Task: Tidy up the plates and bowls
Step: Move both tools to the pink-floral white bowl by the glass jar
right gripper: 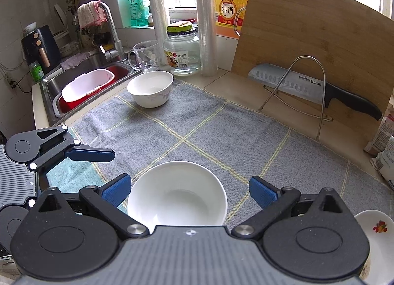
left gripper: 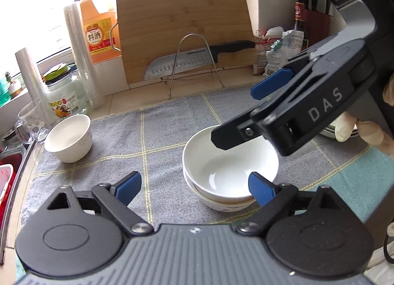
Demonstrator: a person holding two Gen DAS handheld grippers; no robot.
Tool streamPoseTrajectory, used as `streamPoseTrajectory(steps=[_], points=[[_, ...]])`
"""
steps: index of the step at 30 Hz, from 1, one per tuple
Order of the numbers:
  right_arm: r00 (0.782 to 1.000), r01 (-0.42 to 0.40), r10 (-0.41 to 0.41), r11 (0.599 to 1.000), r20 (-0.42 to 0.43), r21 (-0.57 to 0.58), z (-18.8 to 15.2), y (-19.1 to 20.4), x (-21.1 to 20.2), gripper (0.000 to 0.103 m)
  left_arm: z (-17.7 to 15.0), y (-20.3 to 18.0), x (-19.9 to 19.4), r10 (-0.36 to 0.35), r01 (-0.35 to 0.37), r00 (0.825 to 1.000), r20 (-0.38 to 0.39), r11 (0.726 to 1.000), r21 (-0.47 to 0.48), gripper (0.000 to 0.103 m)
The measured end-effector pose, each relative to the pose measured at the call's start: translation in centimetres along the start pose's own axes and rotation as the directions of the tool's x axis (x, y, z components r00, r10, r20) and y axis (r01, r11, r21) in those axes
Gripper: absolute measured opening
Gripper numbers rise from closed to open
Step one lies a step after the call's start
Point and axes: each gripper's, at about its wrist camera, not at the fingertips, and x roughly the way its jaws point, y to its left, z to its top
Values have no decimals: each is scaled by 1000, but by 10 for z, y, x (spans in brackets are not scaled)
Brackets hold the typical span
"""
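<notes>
Daylight entered from the window (left gripper: 49,2) behind the counter, which was blown out to white in both views. The scene was bright and evenly lit; shadows on the grey cloth (right gripper: 197,125) were soft and faint. A mild sheen showed inside the stacked white bowl (left gripper: 229,166) and on the knife blade (right gripper: 283,80). Focus was sharp at centre. Fisheye distortion bent the cutting board (right gripper: 307,39) and blurred the frame edges; dark vignetting marked the right-wrist corners.
</notes>
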Motion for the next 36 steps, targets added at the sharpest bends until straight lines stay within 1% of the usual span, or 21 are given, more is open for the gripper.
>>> streamPoseTrajectory(steps=[2, 4, 7, 11, 13, 15, 18, 20, 23, 25, 28, 32, 36], points=[[999, -32, 32, 999, 24, -13, 2, 0, 0, 103, -2, 3, -3, 47, -48, 999, -27, 998, -34, 94], [998, -46, 48, 998, 38, -40, 4, 2, 0, 103, -5, 7, -5, 95, -96, 995, -42, 994, -41, 94], [996, -54, 59, 997, 68, -60, 5, 6, 1, 103, -8, 19, -8, 119, -121, 992, -43, 991, -57, 94], [995, -45, 48, 998, 83, -31, 9, 12, 3, 103, -11, 45, -5, 120, -122, 992, -34, 990, -67, 94], [996, -36, 39, 999, 85, -28, 11, 16, 5, 103, -12, 64, 1, 113, -115, 993, -29, 991, -63, 94], [998, -10, 11, 1000, 59, -18, 16, 22, 12, 103, -14, 83, 7, 99, -100, 995, -30, 993, -62, 94], [1000, -2, 2, 1000, 17, -3, 27, 33, 27, 103, -17, 118, 18, 76, -76, 997, -11, 996, -38, 94], [999, 45, -45, 999, 15, 5, 35, 45, 39, 103, -20, 144, 27, 69, -69, 998, -1, 997, -22, 94], [997, 71, -71, 997, -10, 31, 53, 63, 61, 103, -22, 180, 43, 59, -59, 998, 6, 998, -4, 94], [994, 107, -106, 993, -19, 50, 66, 74, 77, 103, -23, 200, 51, 51, -51, 999, 12, 999, 8, 94], [990, 140, -138, 988, -28, 70, 83, 85, 96, 103, -20, 218, 65, 38, -38, 999, 21, 999, 32, 94], [989, 145, -142, 984, -29, 102, 104, 94, 116, 103, -17, 230, 80, 24, -27, 999, 45, 998, 59, 94], [989, 147, -143, 984, -39, 103, 126, 96, 142, 103, -14, 236, 97, 9, -13, 999, 47, 997, 70, 94]])
